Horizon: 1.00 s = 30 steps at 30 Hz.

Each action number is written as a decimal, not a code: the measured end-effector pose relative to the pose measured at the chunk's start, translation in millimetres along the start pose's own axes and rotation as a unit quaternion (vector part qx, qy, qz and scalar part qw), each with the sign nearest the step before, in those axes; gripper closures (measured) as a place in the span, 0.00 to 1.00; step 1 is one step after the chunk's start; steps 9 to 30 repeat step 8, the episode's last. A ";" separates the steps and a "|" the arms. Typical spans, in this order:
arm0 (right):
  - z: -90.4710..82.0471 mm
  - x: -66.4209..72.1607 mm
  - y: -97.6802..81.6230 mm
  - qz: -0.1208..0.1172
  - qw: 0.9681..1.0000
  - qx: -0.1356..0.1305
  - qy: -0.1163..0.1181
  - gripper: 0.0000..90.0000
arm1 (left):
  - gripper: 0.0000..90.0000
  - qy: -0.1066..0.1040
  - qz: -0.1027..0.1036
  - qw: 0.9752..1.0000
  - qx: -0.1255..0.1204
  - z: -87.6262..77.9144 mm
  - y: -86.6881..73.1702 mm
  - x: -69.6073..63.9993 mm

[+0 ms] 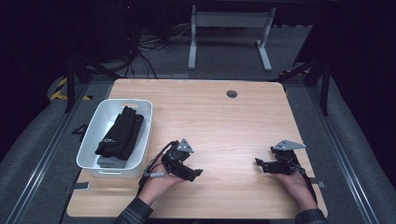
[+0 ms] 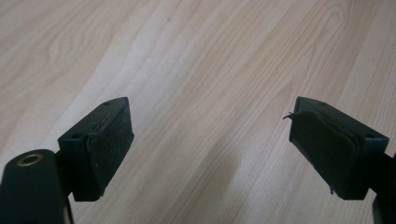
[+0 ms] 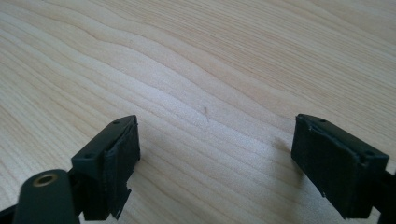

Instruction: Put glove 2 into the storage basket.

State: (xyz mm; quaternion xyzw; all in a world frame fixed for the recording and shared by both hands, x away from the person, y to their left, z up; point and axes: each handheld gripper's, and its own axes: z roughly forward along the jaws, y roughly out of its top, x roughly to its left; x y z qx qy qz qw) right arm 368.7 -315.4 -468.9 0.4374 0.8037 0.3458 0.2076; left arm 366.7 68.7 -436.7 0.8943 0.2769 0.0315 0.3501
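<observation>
My left gripper (image 1: 196, 172) rests low over the wooden table (image 1: 219, 121), just right of a white bin (image 1: 93, 135) that holds black gloves (image 1: 120, 133). Its jaws point right and stand open, with bare wood between the pads (image 2: 109, 149). My right gripper (image 1: 258, 163) lies near the table's front right, jaws pointing left, also open on nothing; its pads (image 3: 338, 163) frame plain wood grain. The midpoints of the two jaw pairs fall on empty tabletop for the left gripper (image 2: 210, 149) and the right gripper (image 3: 215, 163).
A round grey cable grommet (image 1: 231, 94) sits near the table's far edge. Beyond the table stand a white desk frame (image 1: 229, 32) and loose cables on the dark floor. Metal rails run along both sides of the table.
</observation>
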 end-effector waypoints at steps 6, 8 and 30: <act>0.0 0.0 0.0 0.000 1.000 0.000 0.000 0.18 | 0.16 0.008 0.005 1.000 0.009 9.4 -4.4 -1.6; 0.0 0.0 0.0 0.000 1.000 0.000 0.000 0.18 | 0.16 0.014 0.011 1.000 0.011 10.7 -4.7 -2.5; 0.0 0.0 0.0 0.000 1.000 0.000 0.000 0.18 | 0.16 0.014 0.011 1.000 0.011 10.7 -4.7 -2.5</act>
